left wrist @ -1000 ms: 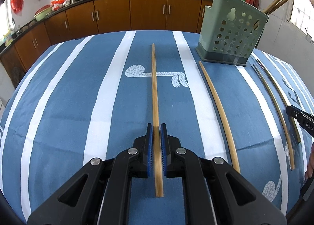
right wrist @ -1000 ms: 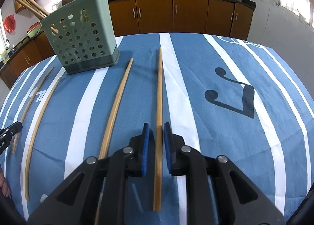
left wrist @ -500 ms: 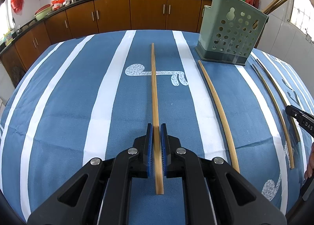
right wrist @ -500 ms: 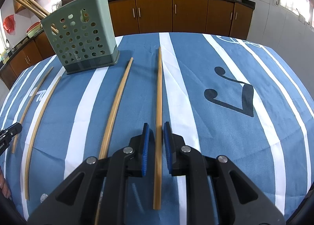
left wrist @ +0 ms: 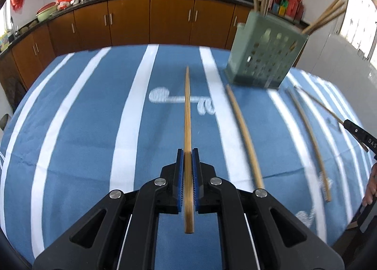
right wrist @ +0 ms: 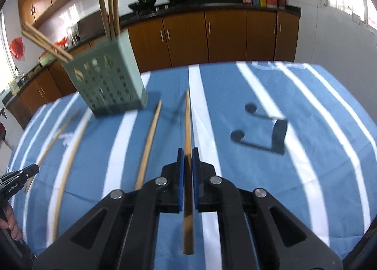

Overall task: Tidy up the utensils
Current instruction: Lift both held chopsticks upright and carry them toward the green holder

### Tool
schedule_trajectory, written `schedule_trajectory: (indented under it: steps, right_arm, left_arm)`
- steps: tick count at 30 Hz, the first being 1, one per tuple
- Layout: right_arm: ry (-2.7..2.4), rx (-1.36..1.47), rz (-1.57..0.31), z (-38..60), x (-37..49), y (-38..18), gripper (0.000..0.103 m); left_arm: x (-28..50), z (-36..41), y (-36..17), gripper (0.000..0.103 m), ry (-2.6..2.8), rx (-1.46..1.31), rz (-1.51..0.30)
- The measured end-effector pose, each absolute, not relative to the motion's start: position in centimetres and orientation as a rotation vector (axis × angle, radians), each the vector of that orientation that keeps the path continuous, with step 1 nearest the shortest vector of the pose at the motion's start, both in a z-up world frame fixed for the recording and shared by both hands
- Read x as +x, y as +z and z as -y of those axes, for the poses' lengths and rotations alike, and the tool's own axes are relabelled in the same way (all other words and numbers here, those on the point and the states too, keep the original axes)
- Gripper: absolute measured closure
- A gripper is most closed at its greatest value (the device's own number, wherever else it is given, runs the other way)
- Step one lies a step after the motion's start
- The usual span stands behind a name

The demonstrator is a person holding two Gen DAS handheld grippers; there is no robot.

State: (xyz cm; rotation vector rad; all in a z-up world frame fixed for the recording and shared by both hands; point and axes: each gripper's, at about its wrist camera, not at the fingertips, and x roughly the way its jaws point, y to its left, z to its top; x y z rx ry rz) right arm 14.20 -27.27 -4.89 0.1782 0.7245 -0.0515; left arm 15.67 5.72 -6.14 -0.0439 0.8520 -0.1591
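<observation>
Now we have both grippers clamped: left gripper (left wrist: 187, 162) on 1 chopstick (left wrist: 187, 114), right gripper (right wrist: 187, 162) on another chopstick (right wrist: 187, 123), both short of the green holder (right wrist: 106, 81). We suggest tipping tips down over its rim before releasing.

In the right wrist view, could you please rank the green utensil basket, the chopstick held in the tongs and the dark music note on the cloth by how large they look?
1. Held chopstick: the longest, though nearness to the camera inflates it.
2. Green utensil basket.
3. Music note: smallest.
The basket covers more area than the thin chopstick, so that pair is unsure.
</observation>
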Motion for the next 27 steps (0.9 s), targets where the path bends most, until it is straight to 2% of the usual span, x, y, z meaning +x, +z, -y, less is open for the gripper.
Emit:
schedule_trajectory:
  steps: [12,22,27]
  right_arm:
    - [-0.051,0.219,-0.522,28.4,12.3,0.7,0.095]
    - [-0.009,0.194,-0.47,27.8,12.1,3.8,0.096]
    - [0.092,0.215,-0.398,27.3,11.2,8.7,0.096]
  left_arm:
    - [14.4,-6.3,0.8,0.096,-0.185,-0.109,-0.657]
    - [14.0,-5.9,3.9,0.096,-0.204,-0.097,-0.584]
    - [13.4,-5.5,7.2,0.096,-0.255,-0.081,-0.528]
